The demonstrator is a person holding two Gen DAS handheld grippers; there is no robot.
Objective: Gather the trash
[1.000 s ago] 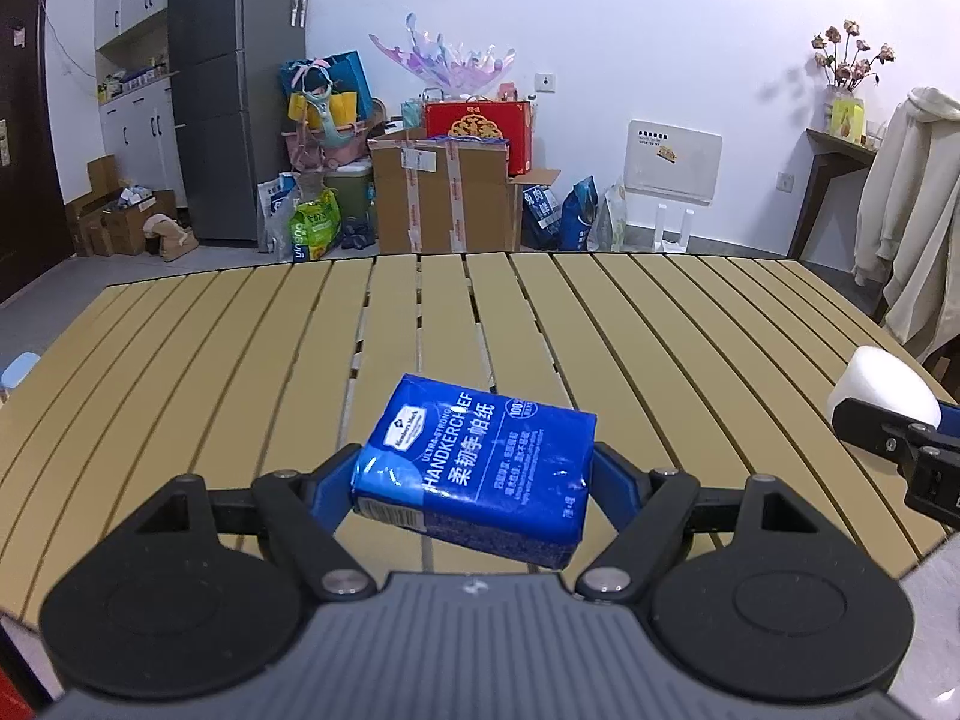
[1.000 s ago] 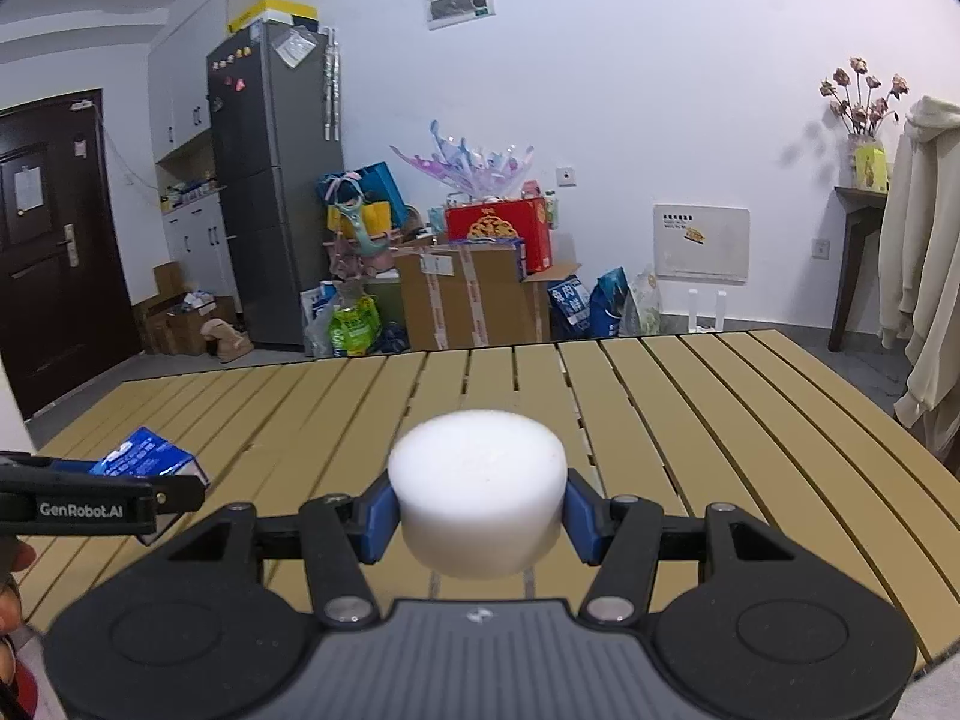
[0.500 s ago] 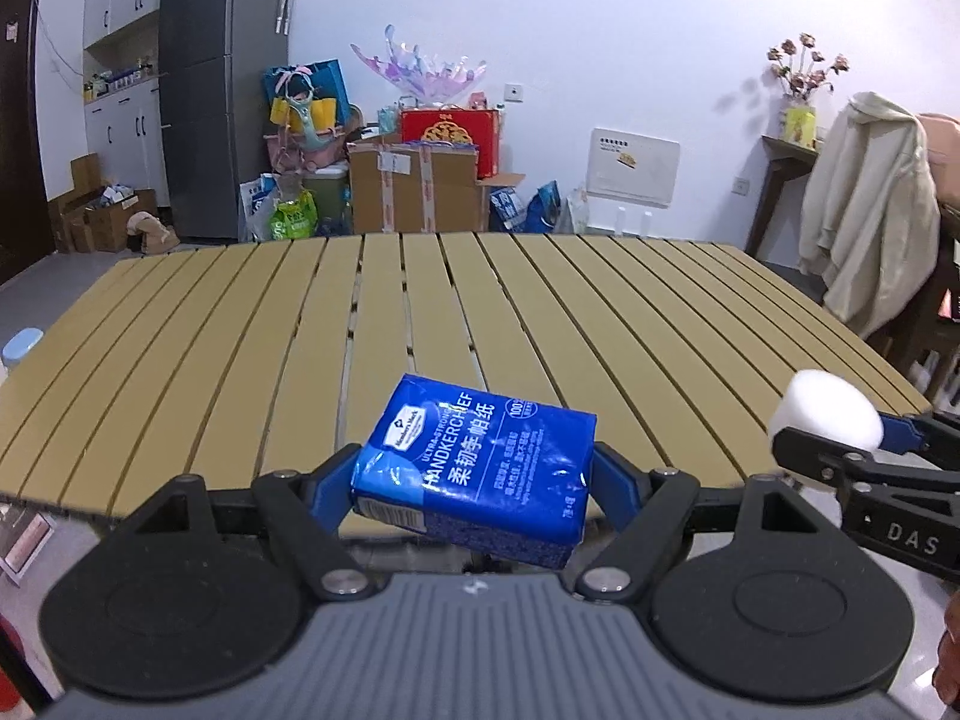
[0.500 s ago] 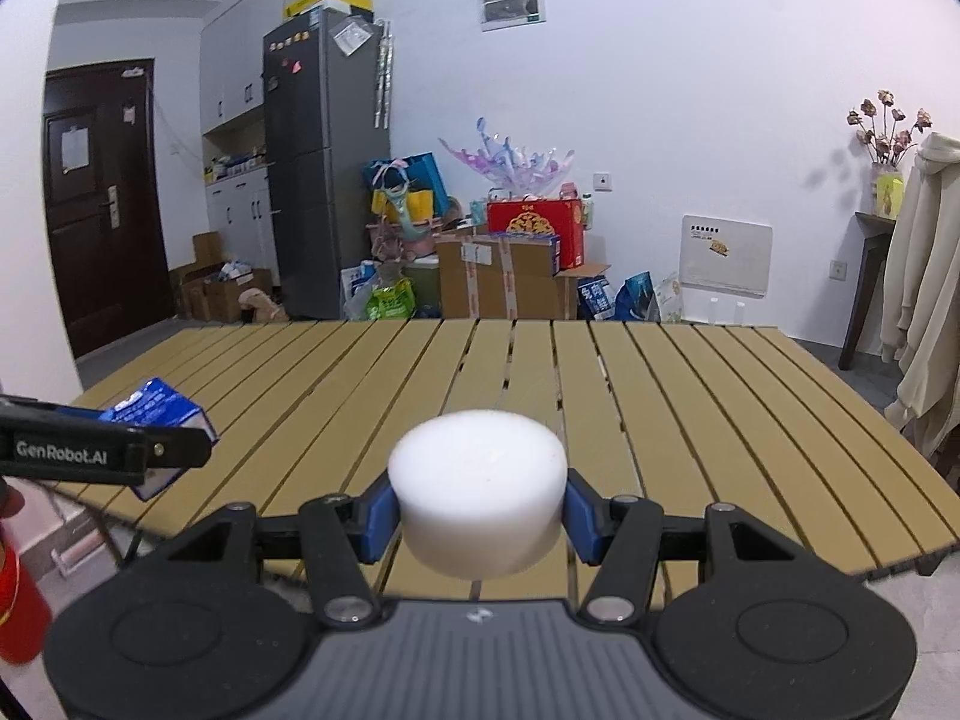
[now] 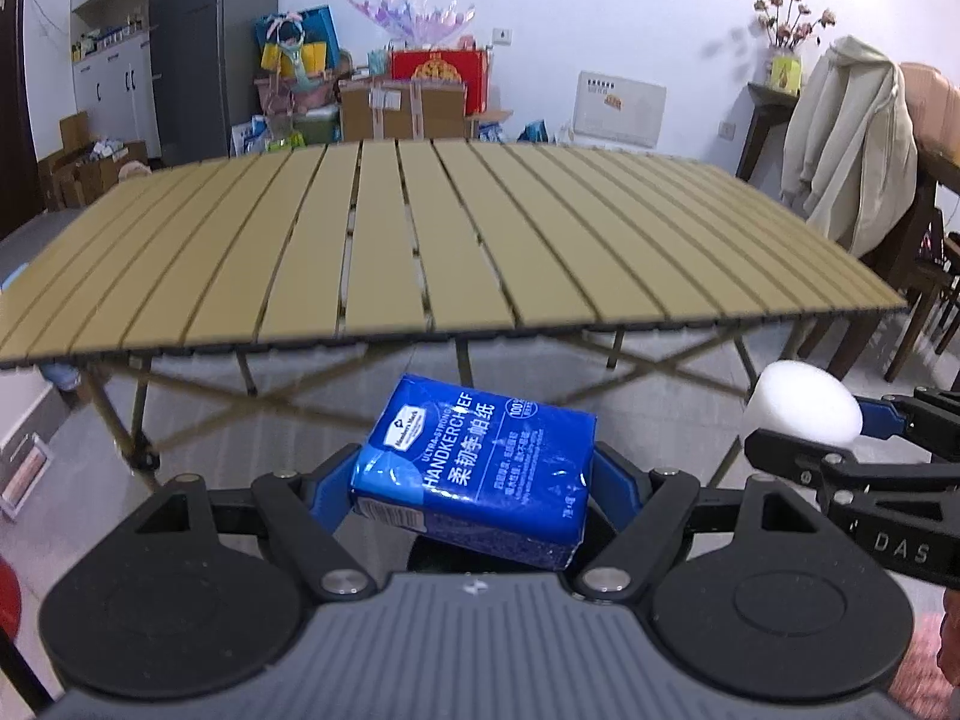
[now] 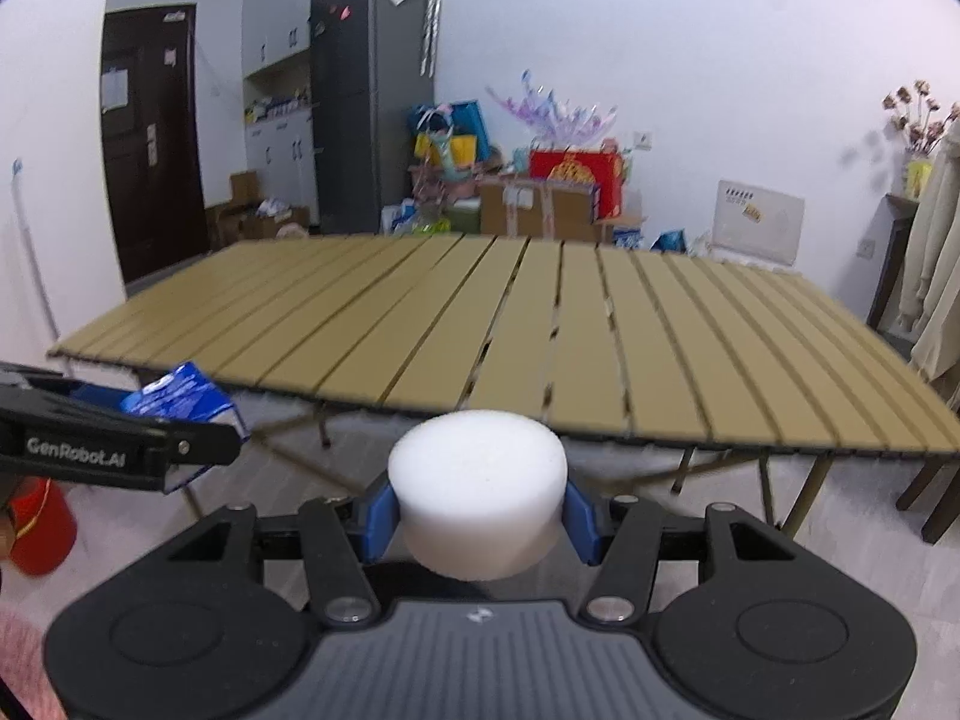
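The tissue pack (image 5: 474, 468) sits left of the foam puck (image 5: 801, 402), both before the slatted table (image 5: 420, 240).

A slatted tan folding table (image 5: 456, 240) fills the middle of both views, its crossed legs standing on a pale grey floor (image 5: 540, 372). Behind it runs a plain white wall (image 5: 600, 12). A grey fridge (image 6: 372, 96) stands at upper left beside white cabinets (image 6: 279, 162) and a dark door (image 6: 147, 120). Cardboard boxes (image 5: 402, 108) crowd the wall's foot. At right, a cream coat (image 5: 846, 138) hangs near dried flowers (image 5: 789, 12).
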